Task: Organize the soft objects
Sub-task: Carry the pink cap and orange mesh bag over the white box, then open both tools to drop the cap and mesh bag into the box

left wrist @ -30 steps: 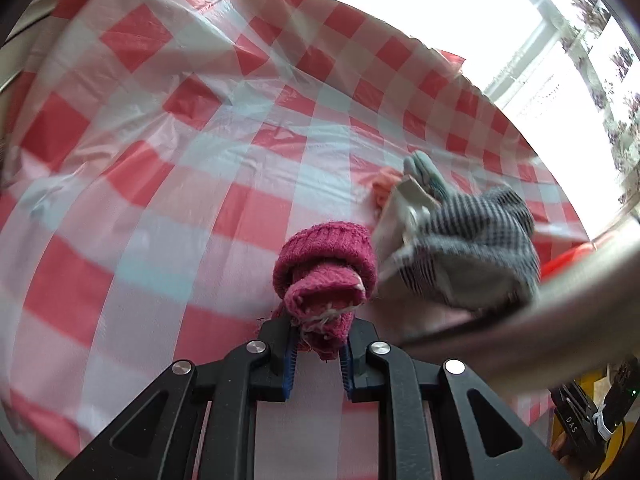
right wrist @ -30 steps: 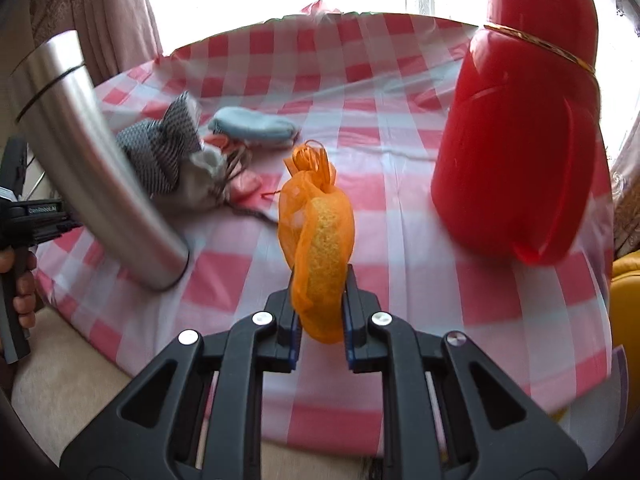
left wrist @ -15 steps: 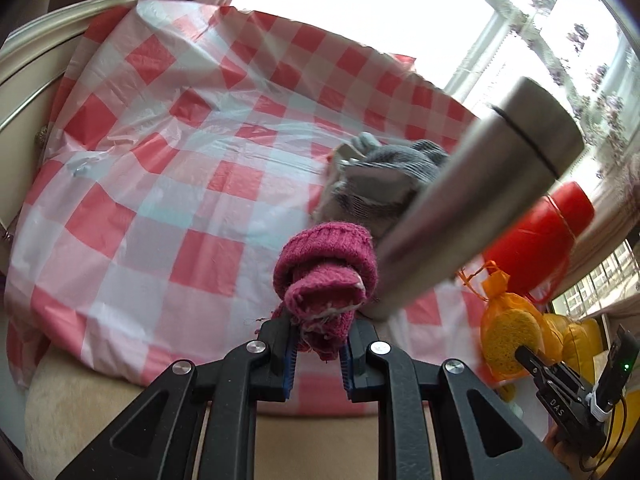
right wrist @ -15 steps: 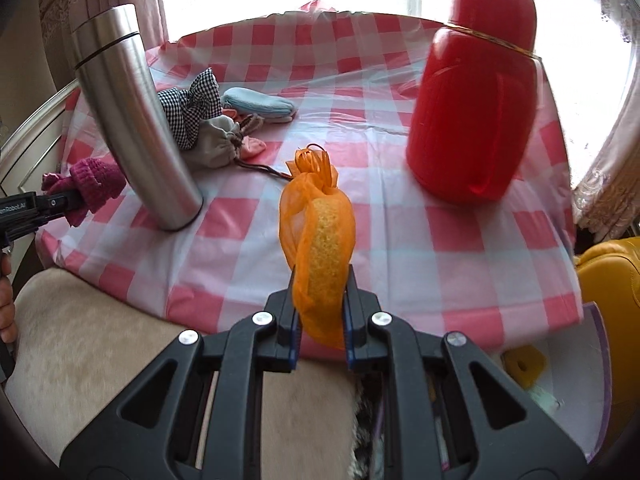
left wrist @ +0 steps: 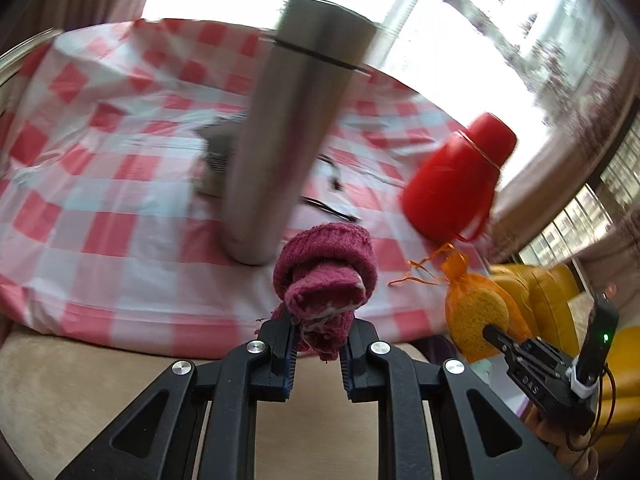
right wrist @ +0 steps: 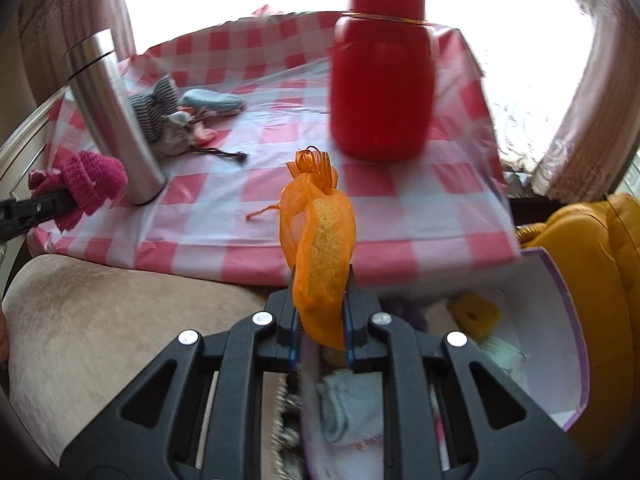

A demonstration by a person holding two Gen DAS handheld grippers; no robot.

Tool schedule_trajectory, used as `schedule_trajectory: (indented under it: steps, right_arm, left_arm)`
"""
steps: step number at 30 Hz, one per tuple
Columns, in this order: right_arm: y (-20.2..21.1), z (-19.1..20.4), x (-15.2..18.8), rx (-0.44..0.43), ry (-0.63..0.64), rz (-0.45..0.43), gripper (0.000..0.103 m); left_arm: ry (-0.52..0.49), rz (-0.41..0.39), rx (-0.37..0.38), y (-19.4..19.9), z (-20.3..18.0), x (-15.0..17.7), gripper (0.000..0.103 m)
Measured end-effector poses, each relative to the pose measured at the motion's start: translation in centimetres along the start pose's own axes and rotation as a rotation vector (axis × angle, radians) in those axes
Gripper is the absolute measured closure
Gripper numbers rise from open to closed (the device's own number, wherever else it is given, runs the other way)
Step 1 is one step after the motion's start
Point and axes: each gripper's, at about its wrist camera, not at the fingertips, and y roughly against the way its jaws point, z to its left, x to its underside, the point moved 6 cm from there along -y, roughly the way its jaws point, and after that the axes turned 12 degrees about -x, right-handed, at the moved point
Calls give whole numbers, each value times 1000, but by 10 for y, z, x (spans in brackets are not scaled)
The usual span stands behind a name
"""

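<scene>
Checked table (right wrist: 400,216) with flasks and soft things

In the right wrist view a steel flask (right wrist: 112,120) stands at left and a red flask (right wrist: 382,80) at upper centre. Between them lie a checked pouch (right wrist: 154,110), a grey pouch (right wrist: 176,136) and a blue sock (right wrist: 212,101).

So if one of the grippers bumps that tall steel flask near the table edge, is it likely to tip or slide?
Probably tip rather than slide: the steel flask is tall and narrow, standing on a small base. The checked plastic tablecloth looks glossy and wrinkled, so the footing may be uneven. It stands close to the table's front edge, so a fall could carry it off.
</scene>
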Motion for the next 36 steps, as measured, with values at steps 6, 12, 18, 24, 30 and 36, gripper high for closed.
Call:
schedule_trajectory:
  steps: [6, 12, 18, 24, 30, 36]
  right_arm:
    - [23, -34, 6, 63, -43, -21, 84]
    - [42, -69, 17, 122, -102, -30, 84]
    - [57, -100, 22, 183, -161, -39, 84]
    - [69, -120, 23, 243, -212, -53, 83]
    - [65, -121, 23, 234, -220, -44, 69]
    - [64, -112, 20, 215, -202, -47, 57]
  left_arm:
    - [-101, 30, 81, 1, -58, 19, 84]
    - [-189, 72, 154, -1, -107, 40, 84]
    - [-264, 106, 213, 1, -145, 62, 84]
    - [-329, 135, 292, 5, -177, 78, 82]
    - [-355, 136, 319, 7, -189, 83, 36]
    - [-331, 129, 293, 8, -174, 78, 36]
